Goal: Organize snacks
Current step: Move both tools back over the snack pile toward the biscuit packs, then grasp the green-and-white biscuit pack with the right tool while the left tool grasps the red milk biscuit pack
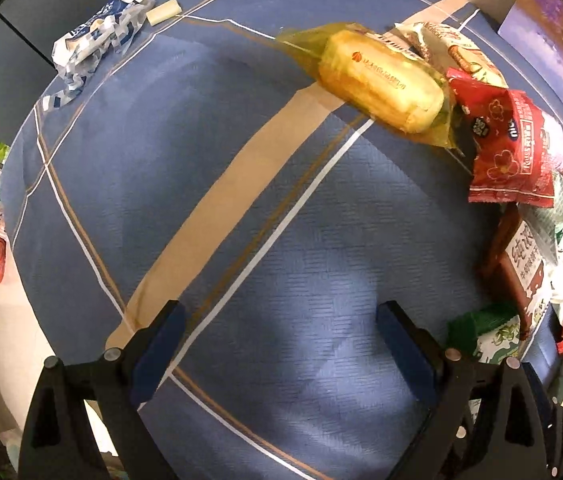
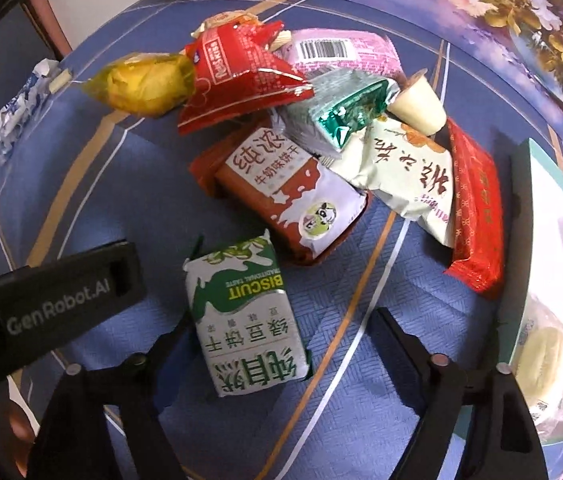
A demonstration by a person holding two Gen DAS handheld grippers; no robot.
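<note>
Snacks [image 2: 301, 140] lie heaped, unsorted, on bench [image 1: 281, 240]; left hand-held gripper [image 1: 277, 332] and right hand-held gripper [image 2: 277, 344] both spread, empty.

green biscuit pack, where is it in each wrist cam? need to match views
Left wrist: green biscuit pack sits at lower right, partly hidden behind the left gripper's right finger.
Right wrist: the pack lies lower centre, by the right gripper's left finger.
Shared landmark: yellow-wrapped cake, at the pile's far edge.
</note>
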